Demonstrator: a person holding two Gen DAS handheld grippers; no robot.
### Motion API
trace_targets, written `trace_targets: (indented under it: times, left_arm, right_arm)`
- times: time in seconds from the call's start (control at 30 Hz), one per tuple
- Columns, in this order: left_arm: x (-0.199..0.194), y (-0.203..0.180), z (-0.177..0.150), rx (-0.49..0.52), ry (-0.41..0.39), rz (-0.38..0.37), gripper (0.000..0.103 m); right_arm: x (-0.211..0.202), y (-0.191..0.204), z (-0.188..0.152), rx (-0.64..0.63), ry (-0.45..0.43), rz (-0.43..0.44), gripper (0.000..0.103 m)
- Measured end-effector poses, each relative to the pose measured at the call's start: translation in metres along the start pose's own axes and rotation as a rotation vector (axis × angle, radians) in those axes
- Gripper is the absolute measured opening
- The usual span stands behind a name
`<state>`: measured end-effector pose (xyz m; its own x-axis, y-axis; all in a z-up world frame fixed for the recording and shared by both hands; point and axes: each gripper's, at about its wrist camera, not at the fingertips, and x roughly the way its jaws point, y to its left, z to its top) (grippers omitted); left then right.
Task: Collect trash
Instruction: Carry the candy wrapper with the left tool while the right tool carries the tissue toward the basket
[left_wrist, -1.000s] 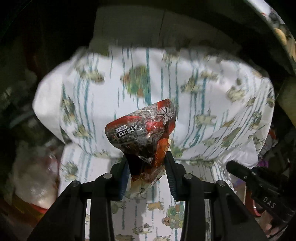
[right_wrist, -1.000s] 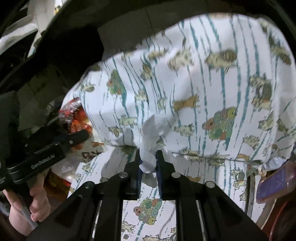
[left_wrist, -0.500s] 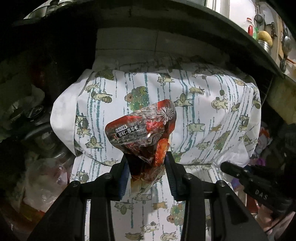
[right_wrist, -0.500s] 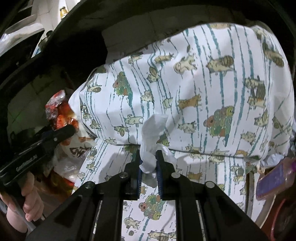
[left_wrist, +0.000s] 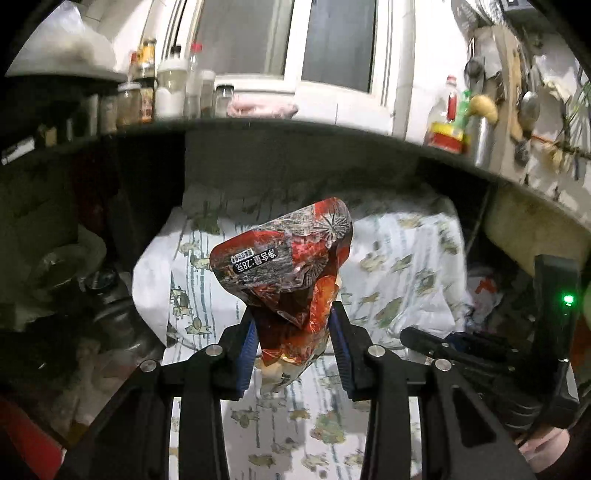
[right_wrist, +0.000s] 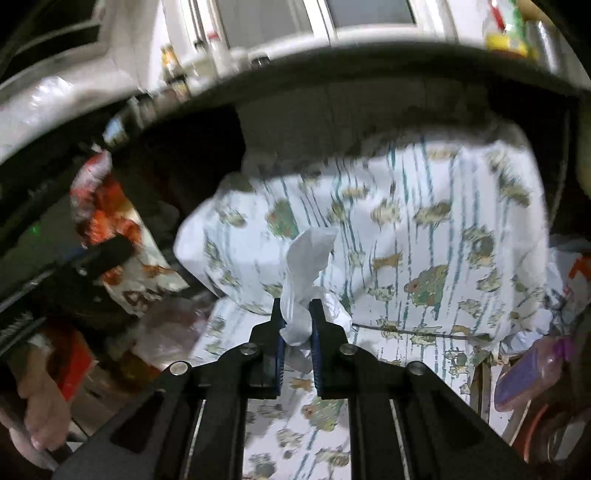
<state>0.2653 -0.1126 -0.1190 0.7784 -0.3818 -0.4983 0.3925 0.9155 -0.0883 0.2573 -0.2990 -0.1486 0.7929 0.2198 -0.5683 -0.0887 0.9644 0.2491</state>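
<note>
Left wrist view: the left gripper (left_wrist: 293, 341) is clamped on a crumpled red snack wrapper (left_wrist: 286, 269), its lower end hidden between the blue pads, above a patterned cloth (left_wrist: 402, 258) whose print is blurred; dim clutter at far left is hard to make out. Right wrist view: the right gripper (right_wrist: 296, 317) is pinched together on a twisted white tissue (right_wrist: 306, 266), held over the same cloth (right_wrist: 443, 229). At the left edge the wrapper (right_wrist: 107, 206) is partly cut off by the other tool.

crumpled red wrapper (left_wrist: 291, 269), white tissue (right_wrist: 304, 273)
</note>
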Motion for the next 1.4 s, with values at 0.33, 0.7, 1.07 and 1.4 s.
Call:
trace_targets:
  times: [0.33,0.7,1.07,1.4]
  left_arm:
    - [-0.116,-0.017,-0.018,-0.039,-0.052,-0.029,0.04]
    - [-0.106,-0.018,-0.109,-0.09,0.194,-0.019,0.04]
    - [-0.051,0.003,-0.187,-0.157,0.406,0.002,0.04]
    - [-0.004,0.014,-0.247,-0.166,0.649,-0.026,0.04]
  right_arm:
    - [-0.123,0.051,-0.038,0.006,-0.109,0.11,0.012]
    - [-0.104,0.039,-0.118,0.099,0.07,0.032,0.016]
    - [-0.025,0.012,-0.197,0.178,0.362,0.074,0.016]
    - [0.007,0.019,-0.232,0.178,0.519,0.107,0.017]
